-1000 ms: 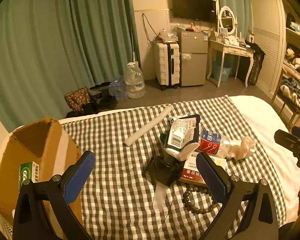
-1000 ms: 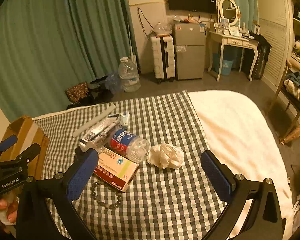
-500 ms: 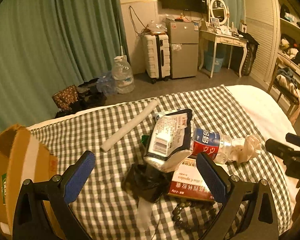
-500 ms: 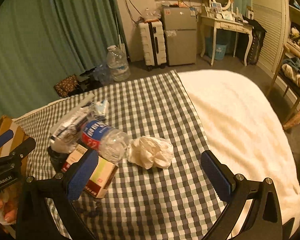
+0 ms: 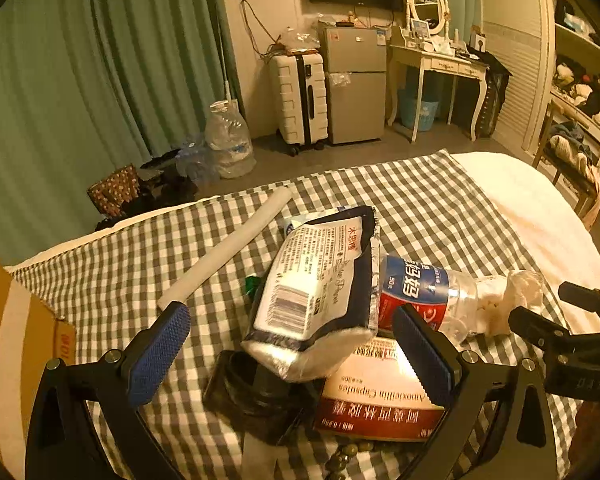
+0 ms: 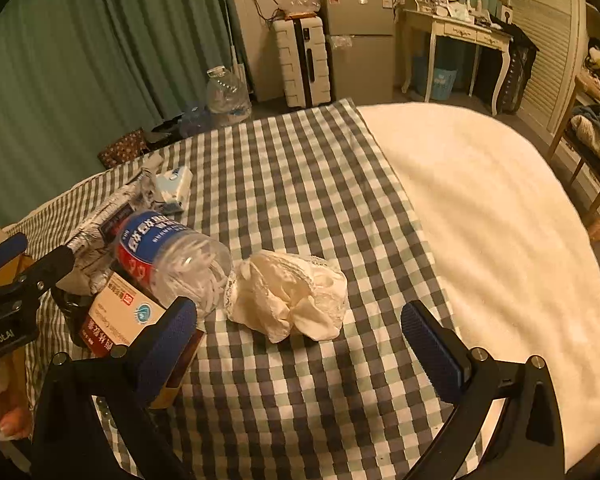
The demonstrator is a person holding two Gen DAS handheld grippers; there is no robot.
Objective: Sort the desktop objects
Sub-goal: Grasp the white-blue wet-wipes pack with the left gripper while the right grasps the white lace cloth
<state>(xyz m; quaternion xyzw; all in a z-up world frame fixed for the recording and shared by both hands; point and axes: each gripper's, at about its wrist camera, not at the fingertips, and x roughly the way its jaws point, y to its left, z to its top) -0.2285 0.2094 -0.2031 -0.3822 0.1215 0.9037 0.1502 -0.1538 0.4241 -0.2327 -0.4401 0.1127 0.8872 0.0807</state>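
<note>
Crumpled white tissue [image 6: 290,300], lying on the checked cloth [image 6: 300,184] just beside the base of the clear plastic bottle [image 6: 172,256]; framed between the wide-spread pads of the right gripper [image 6: 298,346], gaping and empty, probably lined up to take the wad next. Bottle on its side across a red-and-white medicine box [image 6: 116,320], likely just tossed there. Further left, a foil packet [image 5: 316,280] propped at a tilt on a dark round thing [image 5: 256,396], hard to identify. Over it, the left gripper [image 5: 292,354], likewise spread apart with nothing in it, packet sitting between the pads but not touched. Beads [image 5: 346,456] at the near edge under the box. Long white tube [image 5: 224,248] flat on the cloth, well apart from the heap. Cardboard box [image 5: 16,344] at far left, open, seemingly the place for sorted items. Beyond the cloth, bare cream blanket [image 6: 492,216].
</note>
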